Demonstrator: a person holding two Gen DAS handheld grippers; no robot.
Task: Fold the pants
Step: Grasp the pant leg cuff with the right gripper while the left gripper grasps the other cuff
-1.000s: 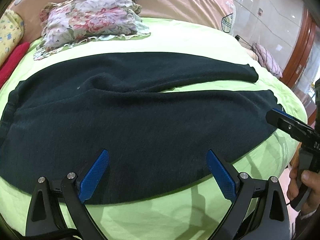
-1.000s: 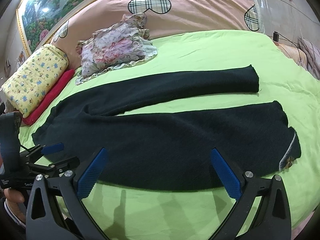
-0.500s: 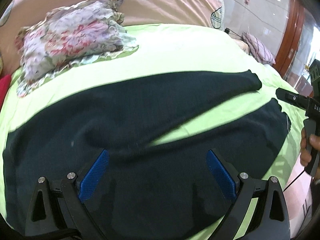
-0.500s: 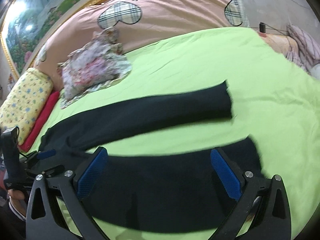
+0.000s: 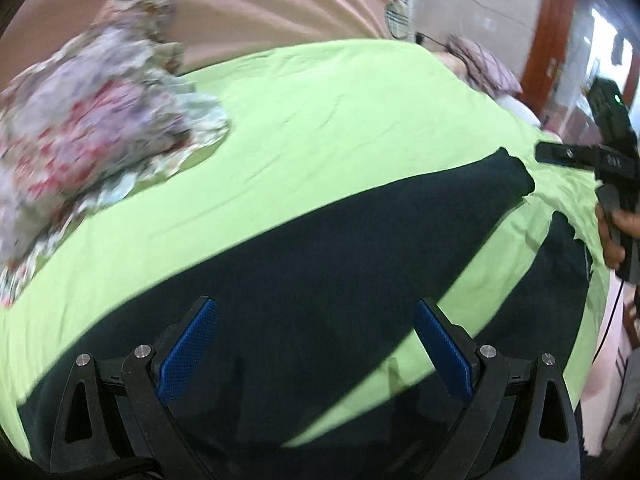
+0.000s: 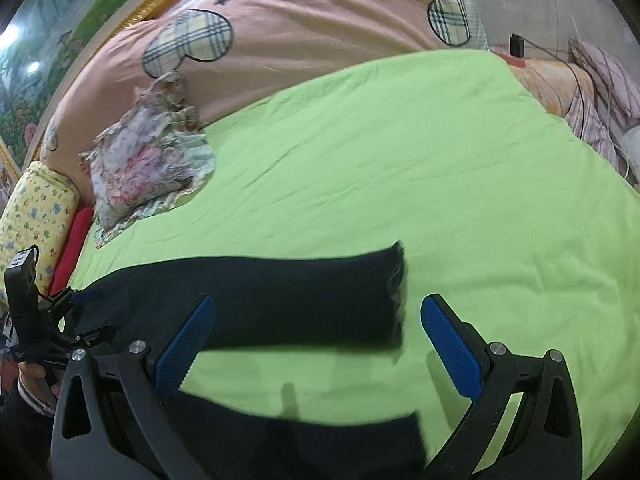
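Observation:
Dark pants (image 5: pixel 320 264) lie flat on the green bed sheet (image 5: pixel 340 112) with both legs spread apart toward the right. My left gripper (image 5: pixel 316 344) is open and empty, hovering over the upper part of the far leg. My right gripper (image 6: pixel 316 340) is open and empty over the far leg (image 6: pixel 280 300) near its cuff (image 6: pixel 396 292); the near leg (image 6: pixel 300 444) lies under its base. The right gripper also shows at the right edge of the left wrist view (image 5: pixel 560 156), and the left gripper at the left edge of the right wrist view (image 6: pixel 84 312).
A floral frilled cloth (image 6: pixel 148 164) lies at the back left of the bed. A pink quilt with plaid hearts (image 6: pixel 300 32) runs along the back. A yellow pillow (image 6: pixel 32 216) and red cloth (image 6: pixel 72 240) sit far left. Striped bedding (image 6: pixel 600 80) lies beyond the right edge.
Both grippers have moved forward over the pants, from the near edge to above the far leg. Both stay open and empty. The pants have not moved.

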